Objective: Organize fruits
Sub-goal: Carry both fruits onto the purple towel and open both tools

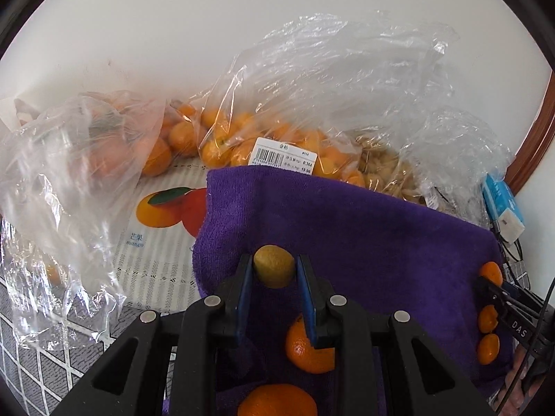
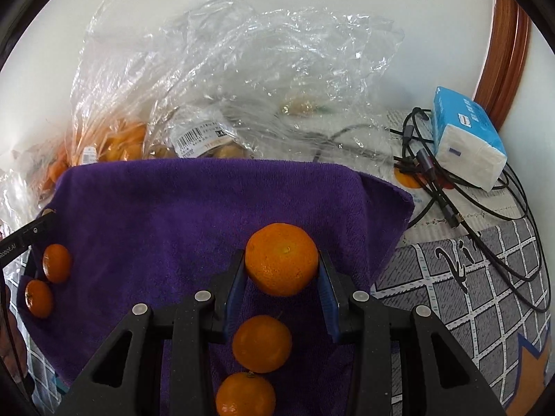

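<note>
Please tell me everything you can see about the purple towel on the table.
The purple towel looks like soft terry cloth, deep violet, spread flat over the patterned tablecloth. Its far edge meets the plastic fruit bags. Several oranges lie on it in rows. Each hand-held gripper holds one fruit above it.

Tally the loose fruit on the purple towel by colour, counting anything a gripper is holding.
orange citrus fruits: 5, one of them in the right gripper
yellow-brown citrus fruit: 1, in the left gripper
Total: 6
</note>
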Demonstrator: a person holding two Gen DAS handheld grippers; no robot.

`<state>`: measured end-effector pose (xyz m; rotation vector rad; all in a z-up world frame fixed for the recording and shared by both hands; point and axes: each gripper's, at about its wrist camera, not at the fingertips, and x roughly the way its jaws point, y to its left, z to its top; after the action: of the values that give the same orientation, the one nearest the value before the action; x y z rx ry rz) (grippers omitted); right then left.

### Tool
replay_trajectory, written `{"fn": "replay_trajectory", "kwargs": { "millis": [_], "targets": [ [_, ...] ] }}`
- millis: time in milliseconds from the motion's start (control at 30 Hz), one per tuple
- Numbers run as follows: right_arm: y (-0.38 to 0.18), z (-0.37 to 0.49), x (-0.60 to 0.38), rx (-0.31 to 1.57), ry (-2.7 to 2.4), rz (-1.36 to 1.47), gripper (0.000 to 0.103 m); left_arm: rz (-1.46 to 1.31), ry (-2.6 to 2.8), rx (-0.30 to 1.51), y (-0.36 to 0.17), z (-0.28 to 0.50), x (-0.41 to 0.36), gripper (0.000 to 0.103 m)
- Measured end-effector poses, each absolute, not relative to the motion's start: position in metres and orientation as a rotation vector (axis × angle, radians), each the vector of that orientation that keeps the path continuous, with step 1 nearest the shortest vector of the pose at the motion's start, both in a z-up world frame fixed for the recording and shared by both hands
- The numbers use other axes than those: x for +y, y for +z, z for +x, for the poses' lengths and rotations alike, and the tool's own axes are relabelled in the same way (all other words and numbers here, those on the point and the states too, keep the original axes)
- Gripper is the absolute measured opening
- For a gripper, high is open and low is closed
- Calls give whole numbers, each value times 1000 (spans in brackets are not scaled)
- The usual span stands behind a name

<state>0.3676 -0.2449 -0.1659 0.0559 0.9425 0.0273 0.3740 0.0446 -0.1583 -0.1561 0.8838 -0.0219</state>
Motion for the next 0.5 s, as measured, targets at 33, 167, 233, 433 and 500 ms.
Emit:
{"fn": "replay_trajectory", "kwargs": {
  "millis": [33,167,233,433,500],
  "targets": [
    [-166,368,-245,948,33,56,39,-156,-25,887,-159,375,44,24],
    [-170,370,-240,964,27,13,39,-130,-18,900,-163,378,38,24],
    [-173,369,-237,969,25,-4,39,-122,-23,911,-166,379,36,24],
    [-170,364,-235,957,19,-17,44,-85,-18,890,-168,378,31,24],
    [-165,358,-236,940,27,13,50,-85,-23,893,-168,379,30,26]
  ]
}}
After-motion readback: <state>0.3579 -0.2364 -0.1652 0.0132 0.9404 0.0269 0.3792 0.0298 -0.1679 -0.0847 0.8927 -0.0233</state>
